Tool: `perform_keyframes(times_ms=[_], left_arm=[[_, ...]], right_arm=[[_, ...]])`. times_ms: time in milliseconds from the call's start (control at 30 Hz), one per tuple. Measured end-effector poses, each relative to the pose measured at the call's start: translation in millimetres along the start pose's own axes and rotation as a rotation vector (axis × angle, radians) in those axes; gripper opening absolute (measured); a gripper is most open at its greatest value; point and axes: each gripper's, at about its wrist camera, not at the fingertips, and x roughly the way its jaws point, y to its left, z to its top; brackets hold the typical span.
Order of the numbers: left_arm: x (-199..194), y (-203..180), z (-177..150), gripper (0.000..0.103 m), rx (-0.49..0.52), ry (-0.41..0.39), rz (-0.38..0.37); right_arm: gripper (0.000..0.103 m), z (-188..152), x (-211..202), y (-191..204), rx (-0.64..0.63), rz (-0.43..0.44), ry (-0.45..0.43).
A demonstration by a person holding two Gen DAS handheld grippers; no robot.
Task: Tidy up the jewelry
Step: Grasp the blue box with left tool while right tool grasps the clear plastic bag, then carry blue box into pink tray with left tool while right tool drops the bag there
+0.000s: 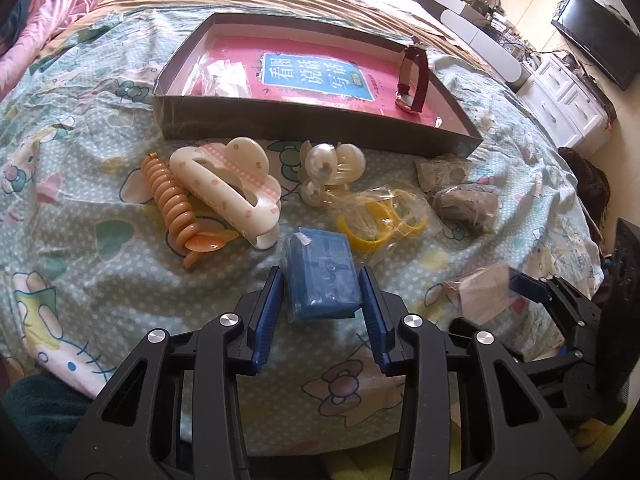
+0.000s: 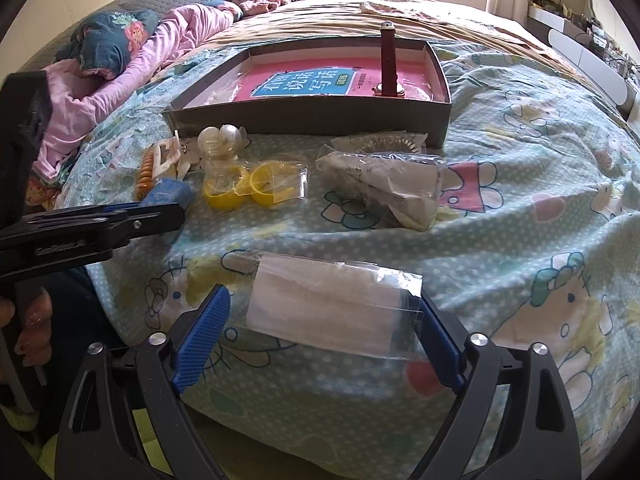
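A shallow dark box with a pink book inside lies on the bed; a dark red watch stands in its right end. My left gripper is open, its jaws on either side of a blue packet lying on the sheet. My right gripper is open around a clear bag with white contents. Loose on the sheet lie a white hair claw, an orange spiral tie, a pearl clip and bagged yellow rings.
Two grey bagged items lie right of the yellow rings, one seen large in the right wrist view. Pink bedding is piled at the far left. White drawers and a TV stand beyond the bed's right edge.
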Motion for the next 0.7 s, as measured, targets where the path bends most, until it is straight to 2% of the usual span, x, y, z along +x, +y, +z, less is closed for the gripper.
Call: perform_keyframes(times_ms=[167,200,300,700], left_arm=[[-8.7,-5.5,0.7,0.030,0.028,-0.021,-0.009],[-9.8,-5.6,1.0,0.030,0.031,-0.023,-0.011],[-10.2,-6.1,2.0,0.030,0.030,-0.025,-0.020],[-29.0,-5.7,11.7,0.030,0.034,-0.077,-0.041]], right_arm=[[0.093,0.3,7.6,6.6,-0.041,-0.052,-0.004],[0.088,0.1,8.0,6.8,-0.047,-0.061,-0.005],[0.085,1.3,4.4,3.2,-0.039,-0.050,-0.012],[0.085,26.0,-32.8,-8.4,-0.021,-0.060,-0.112]])
